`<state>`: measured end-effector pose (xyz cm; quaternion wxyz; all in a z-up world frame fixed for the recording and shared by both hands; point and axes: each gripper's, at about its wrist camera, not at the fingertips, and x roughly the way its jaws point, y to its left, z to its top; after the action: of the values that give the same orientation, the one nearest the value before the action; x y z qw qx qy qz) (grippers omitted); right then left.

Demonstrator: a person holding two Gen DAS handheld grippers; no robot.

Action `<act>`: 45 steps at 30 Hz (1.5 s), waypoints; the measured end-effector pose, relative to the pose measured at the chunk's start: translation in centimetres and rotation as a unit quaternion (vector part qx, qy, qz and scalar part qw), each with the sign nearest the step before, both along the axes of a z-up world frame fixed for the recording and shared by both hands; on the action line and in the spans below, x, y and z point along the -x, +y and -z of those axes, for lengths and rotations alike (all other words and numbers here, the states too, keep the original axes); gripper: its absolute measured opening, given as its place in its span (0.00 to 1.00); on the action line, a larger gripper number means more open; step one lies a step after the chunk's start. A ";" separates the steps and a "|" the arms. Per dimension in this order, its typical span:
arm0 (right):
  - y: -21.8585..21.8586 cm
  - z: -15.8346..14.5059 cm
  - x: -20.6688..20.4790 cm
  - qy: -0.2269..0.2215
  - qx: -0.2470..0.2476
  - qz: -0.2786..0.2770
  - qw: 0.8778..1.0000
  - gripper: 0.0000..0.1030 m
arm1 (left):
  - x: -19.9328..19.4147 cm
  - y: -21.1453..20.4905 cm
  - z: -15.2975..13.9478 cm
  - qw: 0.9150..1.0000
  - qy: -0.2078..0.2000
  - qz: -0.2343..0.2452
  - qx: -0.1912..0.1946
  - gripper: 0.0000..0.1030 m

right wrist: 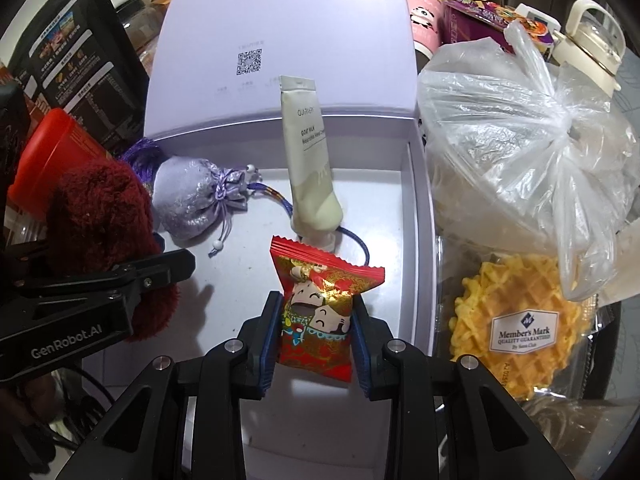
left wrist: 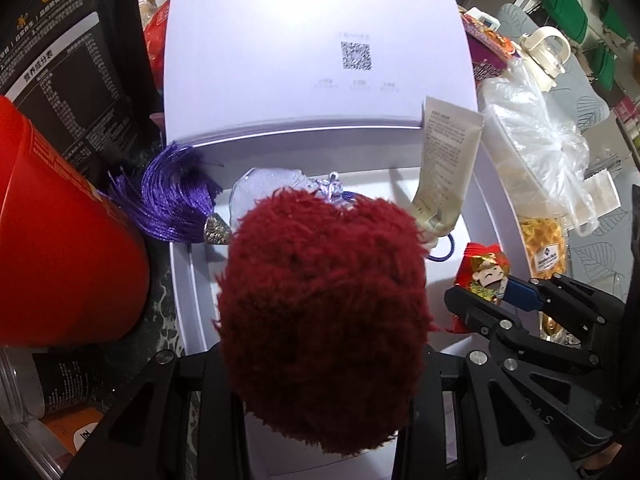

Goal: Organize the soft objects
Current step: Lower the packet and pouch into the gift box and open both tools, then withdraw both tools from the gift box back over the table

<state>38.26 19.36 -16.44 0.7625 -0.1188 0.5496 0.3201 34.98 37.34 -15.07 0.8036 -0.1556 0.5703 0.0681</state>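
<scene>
Dark red plush, a shaggy pompom-like ball [left wrist: 324,312], sits pinched in my left gripper [right wrist: 160,268], hanging over the near left part of the open white box [right wrist: 416,216]; its pile bulges well past the jaws on every side, so I judge it very light, springy and hard to damage, but prone to rolling once let go. Best hold: across the core, as now, not by the loose fibres. My right gripper [right wrist: 316,324] is closed on the red foil snack packet [right wrist: 324,304], pads pressing its two side edges over the box floor, near the right wall. Packet looks puffed and crinkly; I judge it light, slick on the foil, with contents that could crush, so a hold at the sealed edges or a gentle squeeze mid-body seems safest. Already in the box: a lilac drawstring sachet [right wrist: 192,200] with purple tassel [left wrist: 176,204] at back left, soft and limp, best taken by the gathered neck; a cream tube [right wrist: 308,160] leaning against the raised lid [right wrist: 280,40], cap down, squashy. Outside, to the right, a clear plastic bag [right wrist: 520,140] and a wrapped waffle [right wrist: 520,320]. Both held items hang above the floor; contact not confirmed.
</scene>
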 end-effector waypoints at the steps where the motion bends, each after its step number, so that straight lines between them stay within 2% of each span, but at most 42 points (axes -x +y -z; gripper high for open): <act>1: 0.1 0.1 0.0 -0.001 0.000 0.001 1.000 0.31 | 0.0 0.0 0.1 1.000 0.002 -0.002 -0.002 0.33; 8: 1.1 0.2 -0.5 0.001 0.010 0.006 1.000 0.33 | -0.3 -0.5 0.7 1.000 0.012 0.009 -0.017 0.33; 10: 1.0 0.0 -0.5 -0.001 0.010 0.011 1.000 0.49 | -0.5 -0.7 0.8 0.999 0.021 0.014 -0.021 0.33; 11: 0.8 -0.2 -0.5 -0.001 0.008 0.014 1.000 0.52 | -0.5 -0.8 0.9 0.999 0.025 0.015 -0.021 0.33; 14: 0.5 -0.8 -0.5 0.000 0.002 0.018 1.000 0.52 | -1.0 -1.3 0.6 0.999 0.028 0.014 -0.024 0.36; 19: -0.2 -2.5 -0.4 -0.014 -0.002 0.027 1.000 0.52 | -1.2 -2.2 -1.1 0.997 0.023 0.012 -0.066 0.37; 30: -2.6 -6.7 1.1 -0.051 -0.014 0.039 0.998 0.52 | -0.3 -3.6 -5.9 0.996 -0.012 0.009 -0.093 0.38; 31: -2.9 -7.2 1.2 -0.055 -0.016 0.039 0.998 0.52 | -0.2 -3.7 -6.4 0.995 -0.015 0.009 -0.093 0.41; 33: -3.4 -8.1 1.6 -0.061 -0.019 0.039 0.997 0.52 | 0.1 -3.5 -7.1 0.995 -0.022 0.008 -0.096 0.63; 34: -3.5 -8.4 1.9 -0.064 -0.019 0.039 0.997 0.52 | 0.1 -3.6 -7.5 0.995 -0.024 0.007 -0.100 0.84; 35: -3.6 -8.8 2.1 -0.067 -0.020 0.040 0.997 0.52 | 0.0 -3.6 -7.8 0.994 -0.026 0.008 -0.105 0.90; 37: -3.9 -9.6 2.5 -0.074 -0.024 0.041 0.996 0.52 | -0.1 -4.1 -8.9 0.992 -0.043 0.009 -0.115 0.90; 38: -3.9 -9.9 2.7 -0.077 -0.025 0.042 0.996 0.52 | 1.3 -3.4 -9.5 0.992 -0.050 0.010 -0.117 0.90; 45: -4.5 -12.9 3.8 -0.103 -0.038 0.046 0.993 0.52 | 2.2 -3.7 -12.7 0.989 -0.072 0.012 -0.127 0.90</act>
<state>34.46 14.82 -3.55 0.8326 -0.0964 0.4607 0.2920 32.79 33.66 -2.36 0.8568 -0.0497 0.4994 0.1185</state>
